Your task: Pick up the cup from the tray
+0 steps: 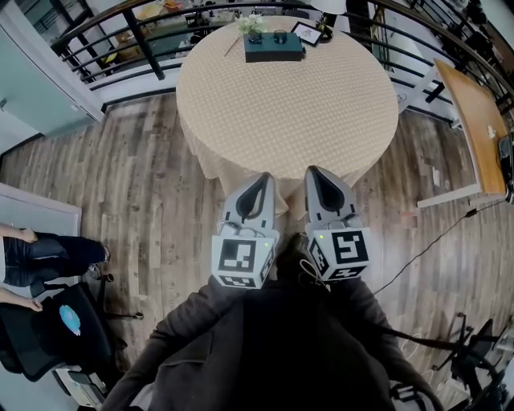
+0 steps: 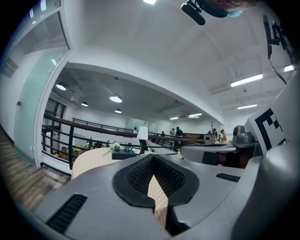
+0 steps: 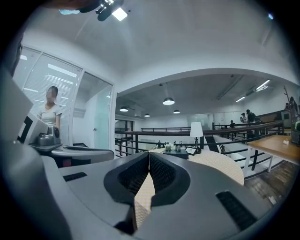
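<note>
A dark tray sits at the far side of a round table covered in beige cloth. Two small cups stand on it, one to the left and one to the right. My left gripper and right gripper hover side by side over the table's near edge, far from the tray. Both are shut with nothing between the jaws. The tray is small and distant in the left gripper view, past the left gripper. The right gripper view shows the tray just right of the right gripper.
A small picture frame and a bunch of flowers stand by the tray. A dark railing curves behind the table. A wooden desk is at the right. A seated person's legs show at the left.
</note>
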Demonstrator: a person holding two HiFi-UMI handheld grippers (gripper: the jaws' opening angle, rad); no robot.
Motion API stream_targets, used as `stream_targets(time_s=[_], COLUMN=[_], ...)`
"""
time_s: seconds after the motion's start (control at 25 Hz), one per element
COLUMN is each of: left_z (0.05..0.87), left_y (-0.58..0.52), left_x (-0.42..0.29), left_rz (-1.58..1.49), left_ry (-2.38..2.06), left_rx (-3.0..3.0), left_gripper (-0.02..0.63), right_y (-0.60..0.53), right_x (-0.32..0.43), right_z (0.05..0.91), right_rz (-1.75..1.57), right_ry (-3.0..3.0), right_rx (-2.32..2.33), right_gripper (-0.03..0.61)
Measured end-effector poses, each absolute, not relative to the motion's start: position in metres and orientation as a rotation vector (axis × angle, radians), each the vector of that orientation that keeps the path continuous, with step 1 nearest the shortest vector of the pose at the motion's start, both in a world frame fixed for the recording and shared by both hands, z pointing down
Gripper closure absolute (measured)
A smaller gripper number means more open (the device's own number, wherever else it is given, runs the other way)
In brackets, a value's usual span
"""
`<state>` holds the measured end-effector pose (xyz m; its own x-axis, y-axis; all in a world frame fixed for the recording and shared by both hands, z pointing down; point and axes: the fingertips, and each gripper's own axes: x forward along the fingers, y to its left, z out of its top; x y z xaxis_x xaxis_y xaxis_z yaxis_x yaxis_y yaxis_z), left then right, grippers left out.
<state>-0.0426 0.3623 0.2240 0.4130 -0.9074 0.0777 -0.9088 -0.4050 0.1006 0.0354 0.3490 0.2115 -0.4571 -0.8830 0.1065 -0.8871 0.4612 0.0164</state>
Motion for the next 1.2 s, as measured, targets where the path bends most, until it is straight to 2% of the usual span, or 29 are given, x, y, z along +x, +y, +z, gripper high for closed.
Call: stream_targets(time_s=[0.72, 1.2], left_z=[0.261, 0.231], left_y=[0.191, 0.092], left_x=[0.014, 0.050], left_rz=[0.238, 0.272], left_ry=[-1.585, -1.681], left_rx=[2.517, 2.537], left_gripper=[0.609, 0.609], right_y=[0.171, 0.067], right_x=[0.093, 0.130], right_z=[0.253, 0.229], right_rz=[0.218, 0.162], right_ry=[-2.599, -2.679], right_rx=[1.617, 1.570], right_gripper=[0.569, 0.569])
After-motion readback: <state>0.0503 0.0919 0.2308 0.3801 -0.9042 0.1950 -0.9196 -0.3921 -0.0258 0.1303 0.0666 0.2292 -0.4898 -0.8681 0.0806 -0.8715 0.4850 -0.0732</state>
